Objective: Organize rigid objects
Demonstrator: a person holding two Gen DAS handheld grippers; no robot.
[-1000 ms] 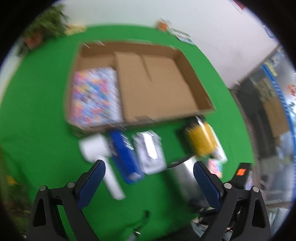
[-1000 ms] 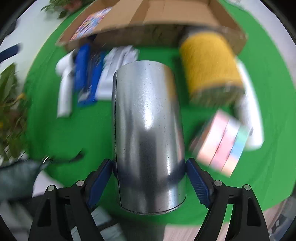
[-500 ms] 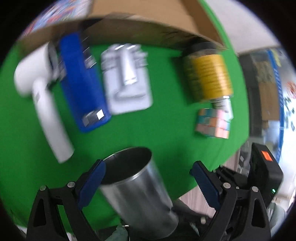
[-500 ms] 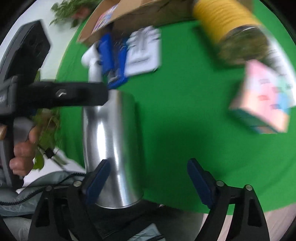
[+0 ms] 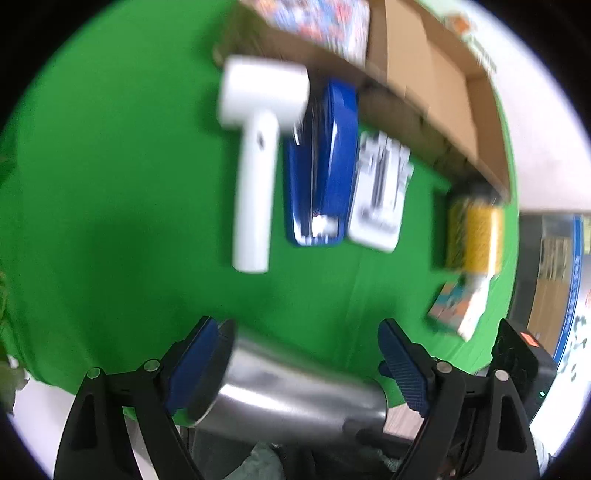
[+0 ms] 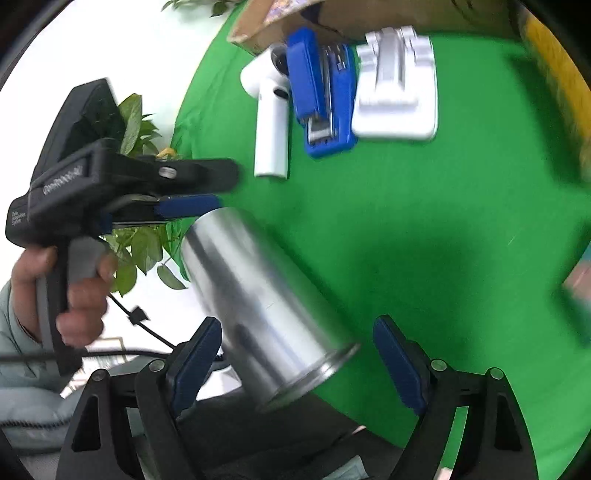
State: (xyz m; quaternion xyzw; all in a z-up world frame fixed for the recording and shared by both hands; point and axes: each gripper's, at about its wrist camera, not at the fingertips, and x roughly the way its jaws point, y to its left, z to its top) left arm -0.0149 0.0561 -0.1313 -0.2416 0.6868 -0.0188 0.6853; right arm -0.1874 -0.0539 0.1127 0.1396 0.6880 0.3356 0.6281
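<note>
A shiny metal cup [image 6: 258, 306] lies tilted between my two grippers, also in the left wrist view [image 5: 291, 391]. My left gripper [image 5: 306, 354] is open with its left pad at the cup's rim. My right gripper [image 6: 295, 350] is open, the cup's base between its fingers; contact is unclear. On the green cloth lie a white hair dryer [image 5: 255, 162], a blue stapler [image 5: 325, 170], a white block [image 5: 380, 195], a yellow jar [image 5: 474, 229] and a pastel cube [image 5: 456, 310].
A cardboard box [image 5: 417, 70] holding a colourful book [image 5: 325, 26] stands behind the row of objects. A leafy plant [image 6: 136, 236] is at the cloth's left edge. The table edge runs just under both grippers.
The right gripper opened off the cup and swung left. The left gripper came down to the cup's rim, and the cup tipped over sideways between the two.
</note>
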